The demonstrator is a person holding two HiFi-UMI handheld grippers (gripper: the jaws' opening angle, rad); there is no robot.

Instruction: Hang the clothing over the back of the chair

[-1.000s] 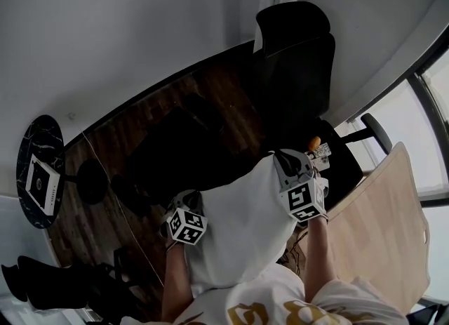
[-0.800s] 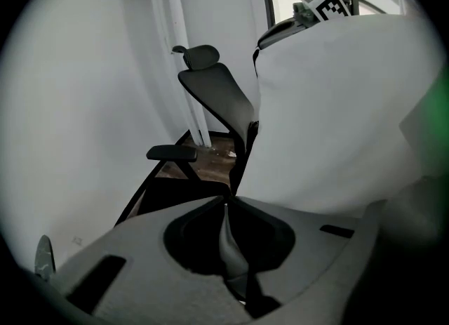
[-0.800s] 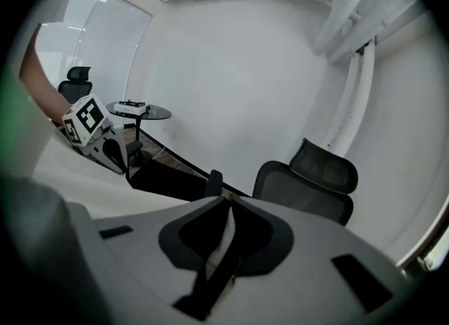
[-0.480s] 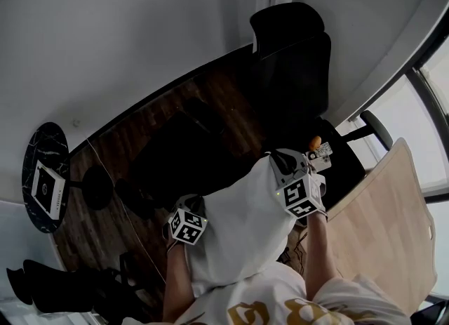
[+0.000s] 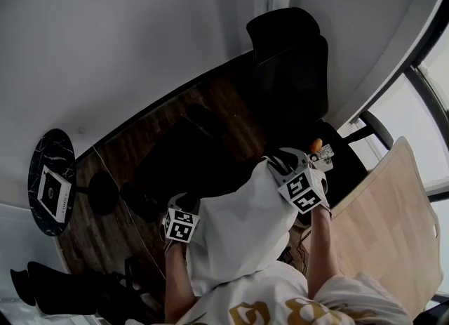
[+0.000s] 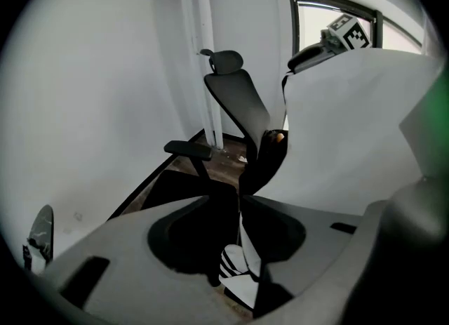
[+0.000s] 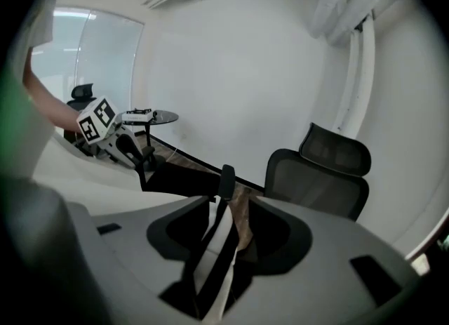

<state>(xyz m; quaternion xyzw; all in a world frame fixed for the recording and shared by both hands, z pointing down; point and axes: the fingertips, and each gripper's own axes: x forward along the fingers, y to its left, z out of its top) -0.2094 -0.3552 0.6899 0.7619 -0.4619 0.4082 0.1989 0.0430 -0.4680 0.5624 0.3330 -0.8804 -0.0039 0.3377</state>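
The white clothing [image 5: 238, 225] hangs spread between my two grippers, in front of the person's torso. The left gripper [image 5: 181, 203] is at its left corner and the right gripper [image 5: 278, 163] at its upper right corner. Both sets of jaws are opening. In the left gripper view a white, black-striped hem [image 6: 238, 274] lies loose between the parted fingers of the left gripper [image 6: 231, 211]. In the right gripper view the striped edge [image 7: 210, 253] likewise runs through the gap of the right gripper [image 7: 228, 211]. A black high-backed office chair [image 5: 291, 64] stands beyond, by the wall.
A round black side table [image 5: 49, 183] stands at the left on the dark wood floor. A pale wooden desktop [image 5: 379, 225] lies at the right below the window. A black armrest [image 5: 375, 130] and a small orange thing [image 5: 316, 144] are near the right gripper.
The left gripper has shifted slightly and rolled, so its cube shows a different face. The right gripper has tilted a little. The clothing stays spread between them.
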